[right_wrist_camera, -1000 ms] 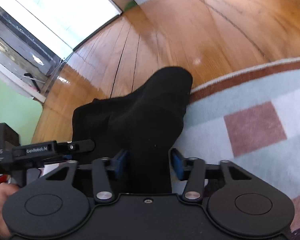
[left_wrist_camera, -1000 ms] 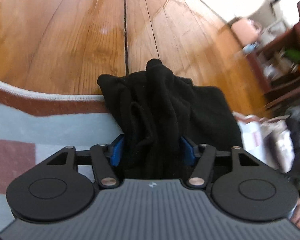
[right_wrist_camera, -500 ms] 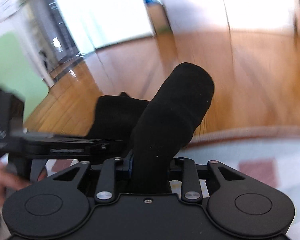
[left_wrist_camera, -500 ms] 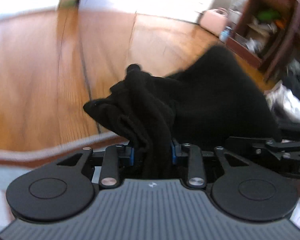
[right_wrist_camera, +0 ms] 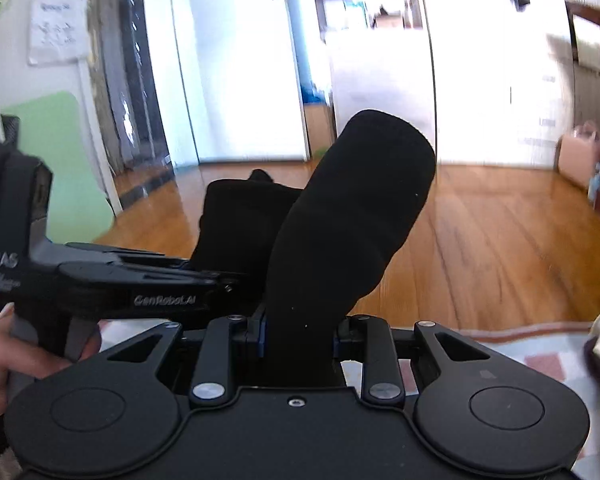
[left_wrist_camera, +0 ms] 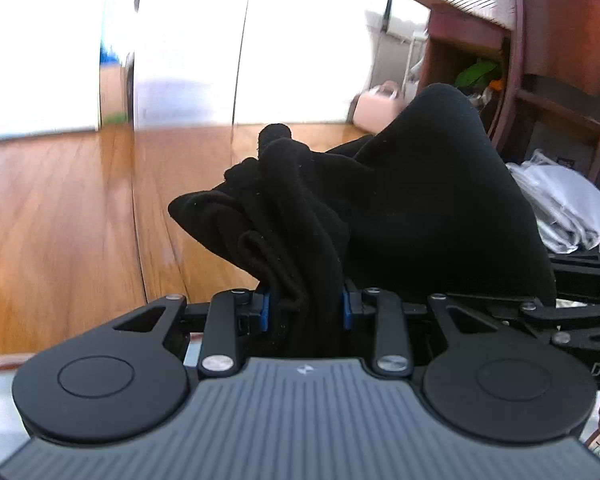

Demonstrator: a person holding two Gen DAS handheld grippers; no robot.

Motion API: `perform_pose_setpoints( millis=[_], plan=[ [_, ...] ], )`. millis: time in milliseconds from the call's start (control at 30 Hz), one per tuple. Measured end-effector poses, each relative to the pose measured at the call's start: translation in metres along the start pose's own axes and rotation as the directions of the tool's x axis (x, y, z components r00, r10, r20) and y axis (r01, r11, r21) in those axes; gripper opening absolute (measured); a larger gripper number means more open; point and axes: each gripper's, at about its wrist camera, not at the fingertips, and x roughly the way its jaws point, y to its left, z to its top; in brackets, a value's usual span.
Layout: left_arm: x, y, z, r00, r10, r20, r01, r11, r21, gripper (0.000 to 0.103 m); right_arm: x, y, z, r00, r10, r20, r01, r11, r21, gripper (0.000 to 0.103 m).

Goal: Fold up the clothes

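Both grippers are gripping one black garment, lifted above the wood floor. Left gripper is pinching bunched folds; right gripper is clamping a rolled edge.

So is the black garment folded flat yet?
No. The black garment hangs bunched between left gripper and right gripper, both shut on it.

Black garment matt soft cloth; floor glossy wood.
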Motion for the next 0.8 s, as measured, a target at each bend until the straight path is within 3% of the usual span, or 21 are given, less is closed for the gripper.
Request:
perform_pose_setpoints(
  millis=[167, 300, 400, 533, 667, 800],
  plan=[
    [-0.032, -0.040, 0.025, 0.998, 0.003, 0.061, -0.006, 0.998, 0.058, 0.029, -0.045, -0.005, 0.017, 0.998, 0.026, 0.048, -0.027, 1.000, 0.015, 0.031],
    [-0.029, -0.070, 0.040, 0.995, -0.027, 0.092, 0.021, 0.998, 0.067, 0.029, -0.076, -0.018, 0.022, 0.996, -0.005, 0.088, 0.007, 1.000, -0.022, 0.031],
    [-0.022, -0.100, 0.044, 0.994, -0.022, 0.110, 0.010, 0.994, 0.108, 0.029, -0.103, -0.035, 0.019, 0.992, -0.011, 0.129, 0.009, 1.000, 0.018, 0.031],
    [-0.006, -0.141, 0.035, 0.992, -0.004, 0.127, -0.017, 0.986, 0.167, 0.029, -0.132, -0.054, -0.003, 0.984, -0.028, 0.178, 0.022, 0.999, 0.038, 0.031],
    [0.024, -0.177, 0.030, 0.994, 0.024, 0.109, -0.049, 0.972, 0.231, 0.029, -0.130, -0.096, -0.024, 0.979, -0.028, 0.202, 0.005, 0.994, 0.112, 0.031],
    [0.060, -0.200, 0.037, 0.998, -0.001, 0.062, -0.013, 0.971, 0.237, 0.029, -0.120, -0.145, -0.040, 0.969, -0.013, 0.248, -0.038, 0.979, 0.200, 0.031]
  ],
)
